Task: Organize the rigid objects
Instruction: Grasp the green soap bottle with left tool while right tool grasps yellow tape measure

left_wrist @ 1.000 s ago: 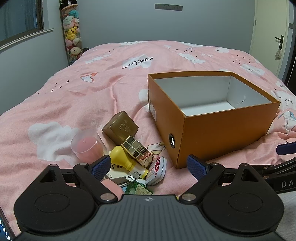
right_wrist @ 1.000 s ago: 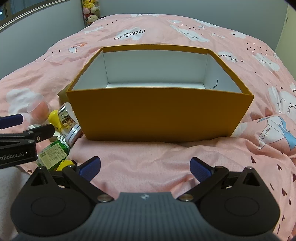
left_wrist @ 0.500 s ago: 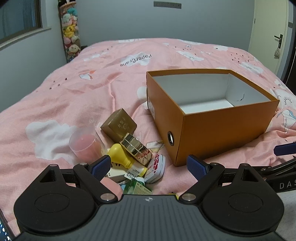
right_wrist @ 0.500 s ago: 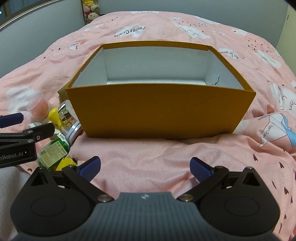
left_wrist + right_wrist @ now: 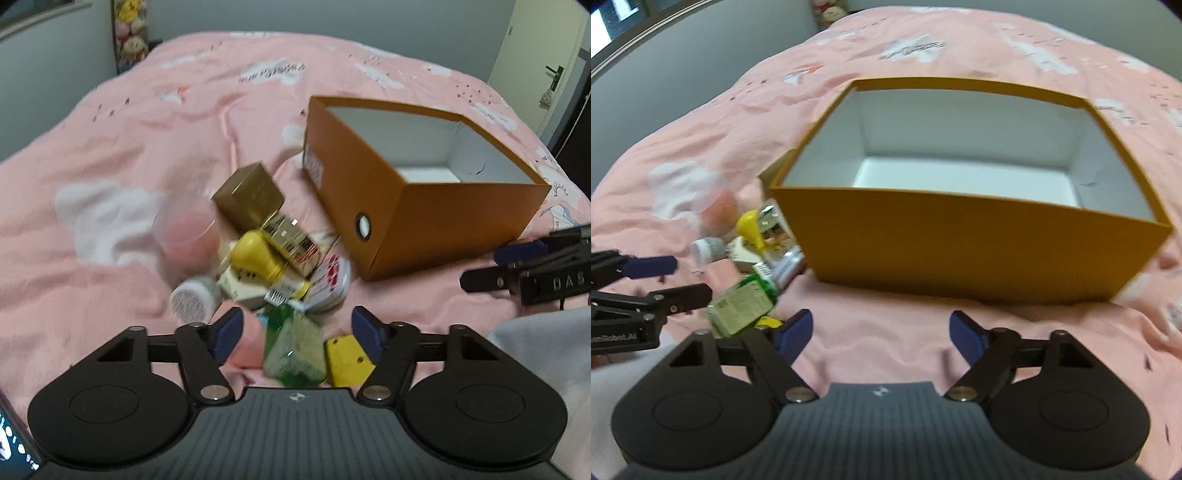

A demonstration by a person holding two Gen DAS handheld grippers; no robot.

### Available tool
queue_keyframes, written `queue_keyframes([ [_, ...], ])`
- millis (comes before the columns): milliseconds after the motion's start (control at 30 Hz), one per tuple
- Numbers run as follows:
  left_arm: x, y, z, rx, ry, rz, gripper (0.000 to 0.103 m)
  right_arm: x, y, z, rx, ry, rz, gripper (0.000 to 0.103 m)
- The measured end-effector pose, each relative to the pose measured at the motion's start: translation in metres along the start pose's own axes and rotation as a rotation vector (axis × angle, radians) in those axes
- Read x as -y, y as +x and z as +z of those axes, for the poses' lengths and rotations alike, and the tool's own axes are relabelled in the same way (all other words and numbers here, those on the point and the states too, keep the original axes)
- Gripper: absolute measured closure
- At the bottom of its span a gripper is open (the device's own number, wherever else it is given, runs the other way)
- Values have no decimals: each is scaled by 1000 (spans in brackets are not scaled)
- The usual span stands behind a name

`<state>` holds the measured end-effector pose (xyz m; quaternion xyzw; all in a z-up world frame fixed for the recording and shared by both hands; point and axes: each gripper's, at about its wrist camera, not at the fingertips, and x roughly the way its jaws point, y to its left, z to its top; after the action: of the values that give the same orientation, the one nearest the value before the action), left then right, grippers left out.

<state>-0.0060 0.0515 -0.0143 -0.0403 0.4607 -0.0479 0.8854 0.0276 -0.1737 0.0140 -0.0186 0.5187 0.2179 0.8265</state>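
Note:
An empty orange box (image 5: 424,229) with a white inside stands on the pink bed. Left of it lies a pile: a gold box (image 5: 251,195), a pink cup (image 5: 188,232), a yellow-capped bottle (image 5: 258,254), a round tin (image 5: 330,284), a grey-white jar (image 5: 194,301). My left gripper (image 5: 297,332) hangs over the pile's near end, jaws closing, with a green bottle (image 5: 295,350) and a yellow block (image 5: 347,360) below and between them, untouched. My right gripper (image 5: 881,332) is closing too, over bare bedding in front of the box (image 5: 960,251).
The pink duvet (image 5: 110,155) covers the whole bed. A shelf of plush toys (image 5: 131,26) stands at the back left, and a door (image 5: 546,66) at the back right. Each gripper shows at the edge of the other's view.
Both views have tipped downward and blurred. Both pairs of jaws stand narrower than before. The pile has come closer under the left gripper, and the right view looks deeper into the box.

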Motion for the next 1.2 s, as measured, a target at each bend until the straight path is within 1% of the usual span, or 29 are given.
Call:
queue_keyframes([
  [67,-9,0,0,-23,-7,6,29,-5,5,7,-14,-22,28,35],
  [133,-17,-1,-1,-37,-19,17,29,-13,12,14,-30,-53,59,42],
  [167,-21,-2,-2,-48,-24,15,29,-17,16,17,-45,-69,88,46],
  [200,-24,-2,-2,-62,-28,5,31,-23,21,20,-66,-81,127,49],
  [233,-27,-1,-2,-81,-33,-9,33,-28,27,21,-86,-88,160,49],
  [267,-29,0,-3,-99,-43,-26,37,-33,32,22,-106,-94,187,53],
  [300,-32,3,-3,-118,-55,-47,41,-39,39,22,-133,-106,214,61],
  [367,-34,8,-5,-147,-77,-83,43,-48,52,21,-186,-129,243,64],
  [467,-34,17,-5,-165,-102,-95,43,-54,71,18,-253,-129,258,64],
  [567,-38,27,-4,-181,-164,-118,43,-52,87,16,-317,-85,286,64],
  [667,-40,38,-2,-199,-204,-132,41,-49,97,13,-351,-52,306,64],
  [867,-38,60,0,-268,-210,-130,40,-39,124,5,-444,42,367,63],
  [1033,-40,78,-1,-308,-234,-147,41,-31,140,2,-484,114,414,62],
  [1100,-38,81,-1,-314,-238,-154,42,-29,142,1,-490,132,417,65],
  [1133,-38,82,-2,-313,-238,-153,43,-29,141,1,-488,133,415,68],
  [1200,-36,83,-2,-311,-235,-146,54,-29,137,1,-477,132,411,75],
])
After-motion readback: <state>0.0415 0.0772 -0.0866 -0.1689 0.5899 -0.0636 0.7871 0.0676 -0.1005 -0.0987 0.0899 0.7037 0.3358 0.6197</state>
